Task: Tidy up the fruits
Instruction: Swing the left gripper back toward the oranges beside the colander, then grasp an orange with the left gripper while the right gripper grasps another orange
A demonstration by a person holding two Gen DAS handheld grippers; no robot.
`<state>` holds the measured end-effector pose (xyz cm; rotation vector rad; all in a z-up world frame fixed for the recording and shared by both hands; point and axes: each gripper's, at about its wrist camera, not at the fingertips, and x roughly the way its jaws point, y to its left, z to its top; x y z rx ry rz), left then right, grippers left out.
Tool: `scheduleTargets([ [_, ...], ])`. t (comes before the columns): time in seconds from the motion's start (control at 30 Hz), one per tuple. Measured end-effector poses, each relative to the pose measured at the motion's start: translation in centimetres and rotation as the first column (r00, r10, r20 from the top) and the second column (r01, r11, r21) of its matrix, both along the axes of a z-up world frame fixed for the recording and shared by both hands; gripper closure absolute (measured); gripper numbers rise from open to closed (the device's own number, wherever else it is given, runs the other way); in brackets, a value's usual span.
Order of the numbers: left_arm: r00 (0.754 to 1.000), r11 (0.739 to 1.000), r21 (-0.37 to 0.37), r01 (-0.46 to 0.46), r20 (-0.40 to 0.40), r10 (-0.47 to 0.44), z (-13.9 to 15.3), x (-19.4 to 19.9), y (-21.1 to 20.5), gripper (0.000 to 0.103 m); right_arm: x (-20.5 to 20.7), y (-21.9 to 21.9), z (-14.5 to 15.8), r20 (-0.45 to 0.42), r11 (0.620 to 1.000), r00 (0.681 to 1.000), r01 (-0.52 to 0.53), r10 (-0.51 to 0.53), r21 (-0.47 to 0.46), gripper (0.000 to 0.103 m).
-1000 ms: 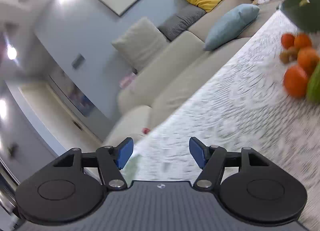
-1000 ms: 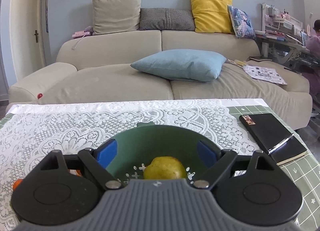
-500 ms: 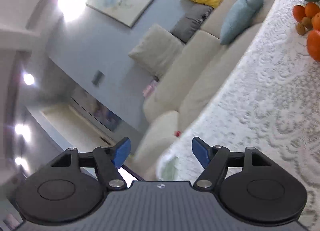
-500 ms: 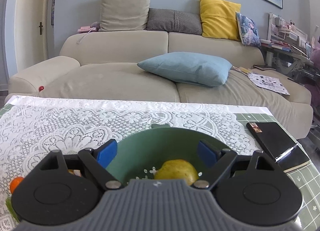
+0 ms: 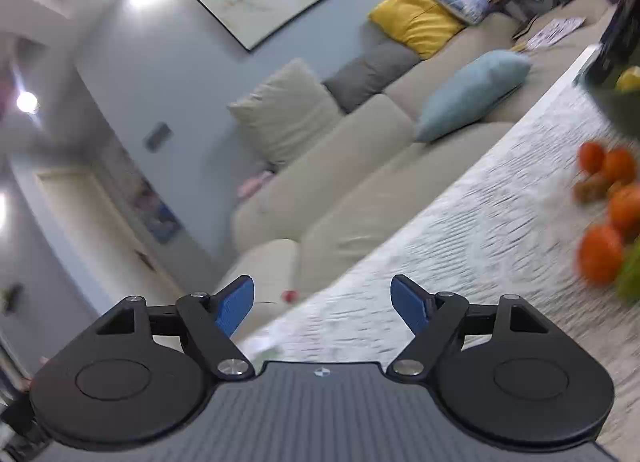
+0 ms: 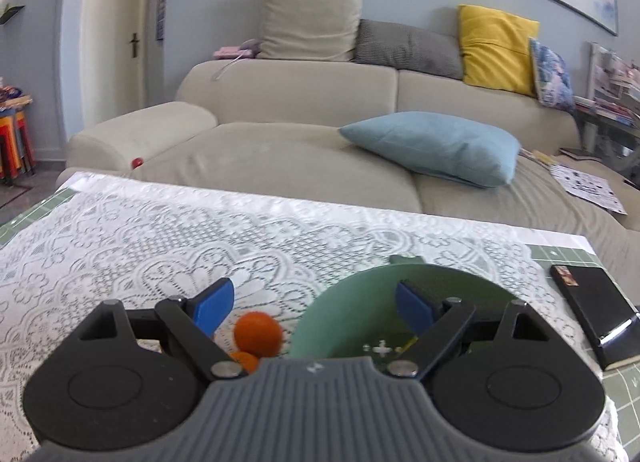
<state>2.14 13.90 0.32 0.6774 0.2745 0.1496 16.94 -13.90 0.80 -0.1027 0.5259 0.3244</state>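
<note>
Blue pads spread wide on the left gripper (image 5: 322,304), its jaws having just been opening, and nothing sits between them, only blurred white lace (image 5: 460,246) beyond. It hangs tilted over the counter's near corner. Off to its right lies a loose cluster of oranges (image 5: 600,252), with a sliver of something green (image 5: 630,274) at the frame's edge, too blurred to name. Higher right, the dark rim of the bowl (image 5: 616,102) shows, a yellow fruit (image 5: 629,78) peeking above it.

Over to the right gripper (image 6: 314,308): jaws wide too, and empty. One pad (image 6: 212,308) hovers above the lace, the other stands in front of the green bowl (image 6: 352,310). Between them, below on the cloth, an orange (image 6: 258,333) lies just beside the bowl's wall, a second orange (image 6: 245,361) tucked against it and half hidden by the gripper body. Whatever is in the bowl is mostly covered here. A black notebook (image 6: 592,310) lies on the counter (image 6: 624,382) to the right, apart from the bowl. Beyond stands a beige sofa (image 6: 304,158) with a blue cushion (image 6: 436,146).
</note>
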Motion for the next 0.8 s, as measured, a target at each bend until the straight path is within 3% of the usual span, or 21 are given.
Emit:
scheduleTargets([
  [0.13, 0.990, 0.984, -0.161, 0.076, -0.109, -0.094, 1.3, 0.6, -1.4, 0.012, -0.2, 0.8, 0.0, -0.003, 0.998, 0.998, -0.057, 0.057, -0.006, 0.019],
  [0.23, 0.962, 0.958, -0.256, 0.133, -0.199, -0.187, 1.7, 1.6, -2.9, 0.014, -0.6, 1.5, -0.1, -0.008, 0.993, 0.993, -0.118, 0.118, -0.020, 0.025],
  [0.37, 0.911, 0.935, -0.319, 0.157, -0.319, -0.262, 0.9, 2.9, -5.1, 0.023, -1.2, 2.2, -0.3, -0.038, 0.981, 0.981, -0.191, 0.191, -0.014, 0.036],
  [0.53, 0.854, 0.914, -0.390, 0.113, -0.431, -0.290, -0.6, 4.1, -6.2, 0.036, -2.4, 3.5, -1.0, -0.098, 0.961, 0.956, -0.276, 0.276, 0.022, 0.047],
  [0.63, 0.827, 0.878, -0.474, 0.065, -0.466, -0.313, -1.2, 5.1, -5.9, 0.043, -2.7, 4.3, -1.7, -0.166, 0.947, 0.932, -0.317, 0.322, 0.054, 0.052],
  [0.7, 0.814, 0.851, -0.525, 0.030, -0.481, -0.326, -1.6, 5.6, -5.5, 0.048, -2.6, 4.8, -2.4, -0.221, 0.941, 0.915, -0.331, 0.338, 0.070, 0.061],
  [0.8, 0.809, 0.833, -0.553, 0.001, -0.489, -0.325, -2.5, 6.2, -5.4, 0.051, -2.4, 5.2, -3.2, -0.276, 0.938, 0.897, -0.334, 0.346, 0.091, 0.061],
])
